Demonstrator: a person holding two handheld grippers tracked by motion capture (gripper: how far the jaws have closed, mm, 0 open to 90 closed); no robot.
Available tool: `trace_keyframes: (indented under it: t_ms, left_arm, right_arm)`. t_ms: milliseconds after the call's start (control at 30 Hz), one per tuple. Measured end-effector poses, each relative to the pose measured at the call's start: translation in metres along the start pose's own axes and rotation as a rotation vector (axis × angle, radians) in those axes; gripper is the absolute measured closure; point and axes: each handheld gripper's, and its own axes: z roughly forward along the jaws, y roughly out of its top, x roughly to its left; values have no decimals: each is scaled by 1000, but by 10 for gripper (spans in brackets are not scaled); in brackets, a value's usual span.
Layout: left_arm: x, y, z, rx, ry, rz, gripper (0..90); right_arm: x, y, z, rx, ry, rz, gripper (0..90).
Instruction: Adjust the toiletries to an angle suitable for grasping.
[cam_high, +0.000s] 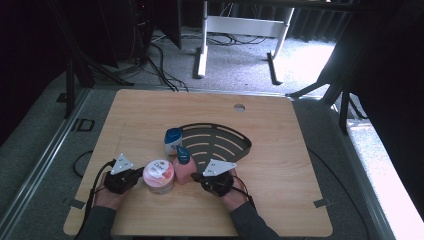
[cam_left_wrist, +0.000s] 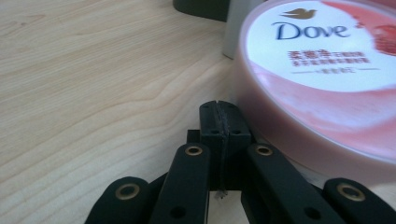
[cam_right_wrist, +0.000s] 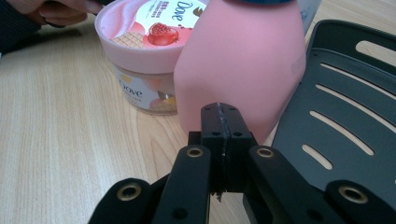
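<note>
resting on the counter (cam_high: 280, 150), we keep both tongs closed and empty: left tongs (cam_left_wrist: 219, 116) by the jar (cam_left_wrist: 327, 79), right tongs (cam_right_wrist: 220, 119) by the bottle (cam_right_wrist: 243, 60).

"Dove" on pink jar lid (cam_left_wrist: 322, 56)

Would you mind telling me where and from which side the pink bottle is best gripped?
Probably across the pink bottle's flat-sided body, low down, coming level from the right hand-held gripper's side. It stands upright, with the Dove jar close on one side and the black slotted rack on the other.
</note>
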Motion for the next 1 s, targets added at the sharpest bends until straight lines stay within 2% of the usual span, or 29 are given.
trace_keyframes:
  t_ms: [33, 100, 133, 267, 500, 600, 733, 1000]
  left_arm:
    - [-1, -2, -3, 3, -8, 6, 900]
    - [-1, -3, -1, 17, 24, 16, 900]
    - [1, -2, 0, 12, 28, 3, 899]
    - [10, 4, 10, 3, 6, -16, 899]
    - [23, 12, 30, 19, -102, -37, 900]
    - [21, 13, 29, 30, -107, -16, 900]
    - [20, 12, 22, 17, -126, -16, 900]
    - [3, 3, 10, 6, -135, -12, 900]
  right_arm:
    - [0, 0, 0, 0, -1, 1, 900]
    - [-1, -1, 0, 4, 1, 1, 900]
    - [-1, -1, 0, 5, 1, 0, 900]
    - [-1, -1, 1, 4, 1, 0, 900]
    - [-1, -1, 2, 5, 9, 1, 900]
    - [-1, -1, 2, 5, 7, 0, 900]
    - [-1, -1, 3, 6, 10, 1, 900]
    - [2, 0, 7, 14, 17, 1, 900]
